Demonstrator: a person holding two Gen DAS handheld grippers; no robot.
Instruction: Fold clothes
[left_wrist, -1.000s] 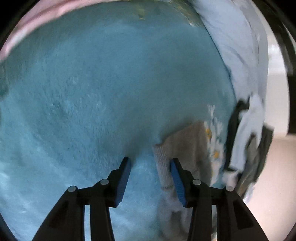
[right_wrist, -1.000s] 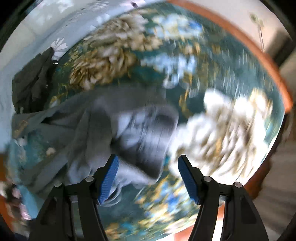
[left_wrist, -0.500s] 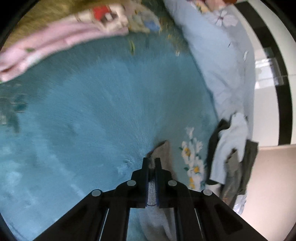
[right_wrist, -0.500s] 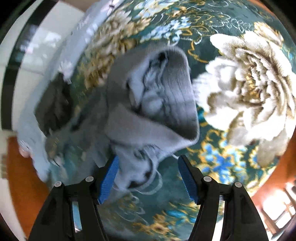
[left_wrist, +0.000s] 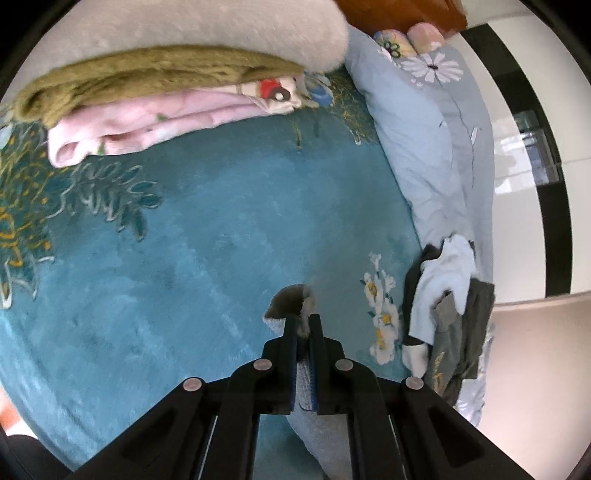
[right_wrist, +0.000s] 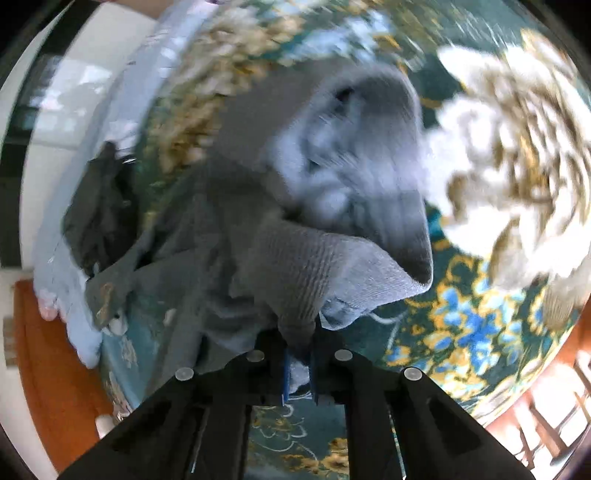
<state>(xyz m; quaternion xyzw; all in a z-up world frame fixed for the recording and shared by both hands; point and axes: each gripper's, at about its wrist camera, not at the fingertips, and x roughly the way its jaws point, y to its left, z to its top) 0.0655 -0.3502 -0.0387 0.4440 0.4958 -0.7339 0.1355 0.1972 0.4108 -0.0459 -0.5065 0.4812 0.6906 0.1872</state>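
Grey knit garment (right_wrist: 332, 258) on teal, gold-and-white floral blanket (right_wrist: 480, 332); pink (left_wrist: 147, 122) and olive (left_wrist: 129, 81) folded clothes.

I see the left gripper (left_wrist: 303, 325) clamped tight, fabric pinched between its pads, angled downward. The right gripper (right_wrist: 299, 354) has just closed on cloth, also pointing steeply down.

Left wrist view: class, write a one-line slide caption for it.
Left gripper shut on a grey garment above the teal blanket, folded clothes stacked behind.
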